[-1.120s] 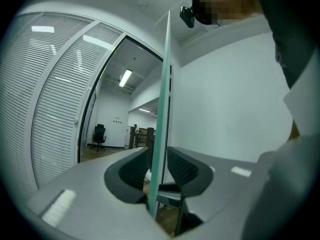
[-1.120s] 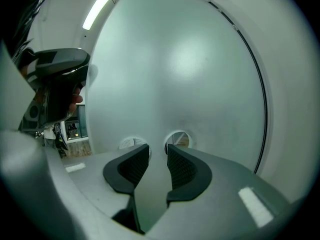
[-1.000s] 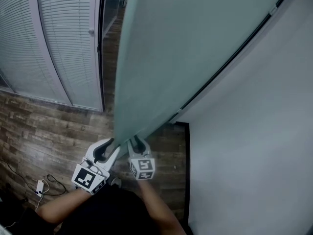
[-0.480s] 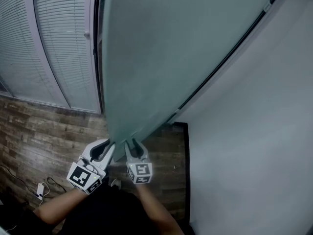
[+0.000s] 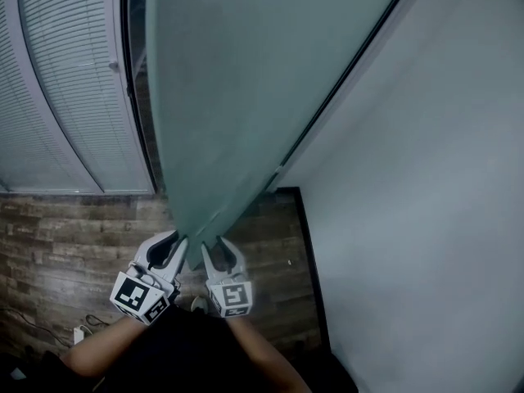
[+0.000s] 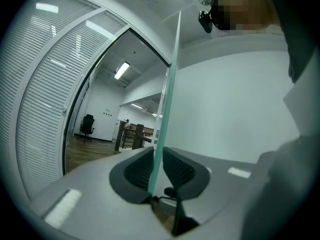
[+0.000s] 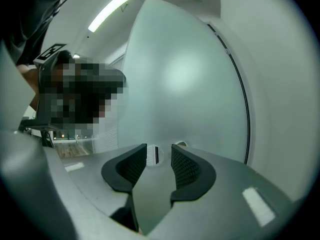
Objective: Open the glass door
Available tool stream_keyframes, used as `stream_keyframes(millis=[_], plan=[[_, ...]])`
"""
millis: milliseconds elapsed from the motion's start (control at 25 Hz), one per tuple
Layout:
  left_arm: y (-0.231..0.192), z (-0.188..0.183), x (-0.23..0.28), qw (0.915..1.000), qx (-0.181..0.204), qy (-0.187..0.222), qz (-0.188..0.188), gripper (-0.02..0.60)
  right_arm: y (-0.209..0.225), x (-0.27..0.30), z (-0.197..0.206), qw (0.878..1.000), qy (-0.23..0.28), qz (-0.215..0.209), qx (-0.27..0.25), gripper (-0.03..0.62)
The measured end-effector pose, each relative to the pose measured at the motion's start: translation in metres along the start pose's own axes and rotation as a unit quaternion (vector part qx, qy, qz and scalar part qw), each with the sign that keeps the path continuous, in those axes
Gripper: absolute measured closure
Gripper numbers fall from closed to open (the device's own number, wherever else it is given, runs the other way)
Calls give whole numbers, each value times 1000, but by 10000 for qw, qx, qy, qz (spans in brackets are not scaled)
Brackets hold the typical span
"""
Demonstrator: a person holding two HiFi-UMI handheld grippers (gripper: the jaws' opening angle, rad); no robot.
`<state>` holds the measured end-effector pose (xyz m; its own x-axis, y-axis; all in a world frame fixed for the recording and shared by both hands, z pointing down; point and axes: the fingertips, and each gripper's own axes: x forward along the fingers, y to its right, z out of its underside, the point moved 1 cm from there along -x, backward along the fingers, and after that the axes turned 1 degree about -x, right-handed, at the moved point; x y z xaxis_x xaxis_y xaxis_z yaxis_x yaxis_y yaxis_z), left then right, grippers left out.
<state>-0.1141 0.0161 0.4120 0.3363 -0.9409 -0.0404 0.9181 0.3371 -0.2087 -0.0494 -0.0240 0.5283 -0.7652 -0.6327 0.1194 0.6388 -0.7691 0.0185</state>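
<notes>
The frosted glass door (image 5: pixel 237 97) stands ajar, its free edge toward me. My left gripper (image 5: pixel 174 244) is shut on that edge. In the left gripper view the thin green glass edge (image 6: pixel 167 114) runs straight down between the pads of the left gripper (image 6: pixel 157 171). My right gripper (image 5: pixel 217 246) is beside it on the door's right face, its jaws opening. In the right gripper view the right gripper (image 7: pixel 159 161) has nothing between its pads and faces the frosted pane (image 7: pixel 185 79). A small round fitting (image 7: pixel 156 155) on the pane shows beyond the jaws.
A partition with white blinds (image 5: pixel 65 80) stands at the left and a plain white wall (image 5: pixel 426 219) at the right. A dark frame strip (image 5: pixel 311 252) runs along the wood floor (image 5: pixel 74 228). A cable and plug (image 5: pixel 79 332) lie near my left arm. An office chair (image 6: pixel 87 126) shows through the doorway.
The door's free edge has swung left in the head view and the gap to the wall has widened. Both grippers moved with it, the right one drawing slightly off the glass.
</notes>
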Motion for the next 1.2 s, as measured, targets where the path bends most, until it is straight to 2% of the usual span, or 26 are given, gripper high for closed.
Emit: stream_keyframes(millis=[240,360,480,600,760,960,1200], plan=[[20,13,4,9978,-151,-347,543,528,-19,-26,1,9996,-154,231,92,445],[24,15,8,9954,-247,-523,769,522,-29,-29,9,9987,-402,322,43,450],[32,17,7,9937,-164,-601,927,523,-38,-39,10,9979,-528,360,65,426],[42,16,9,9930,-3,-597,1022,525,-39,-53,9,9969,-583,528,60,425],[53,18,10,9910,12,-657,1167,525,-38,-75,10,9930,-828,833,94,425],[71,20,11,9894,70,-618,1309,523,-27,-97,2,9904,-616,1217,232,427],[87,24,13,9888,19,-707,1315,523,-29,-100,-2,9929,-564,1039,135,434]])
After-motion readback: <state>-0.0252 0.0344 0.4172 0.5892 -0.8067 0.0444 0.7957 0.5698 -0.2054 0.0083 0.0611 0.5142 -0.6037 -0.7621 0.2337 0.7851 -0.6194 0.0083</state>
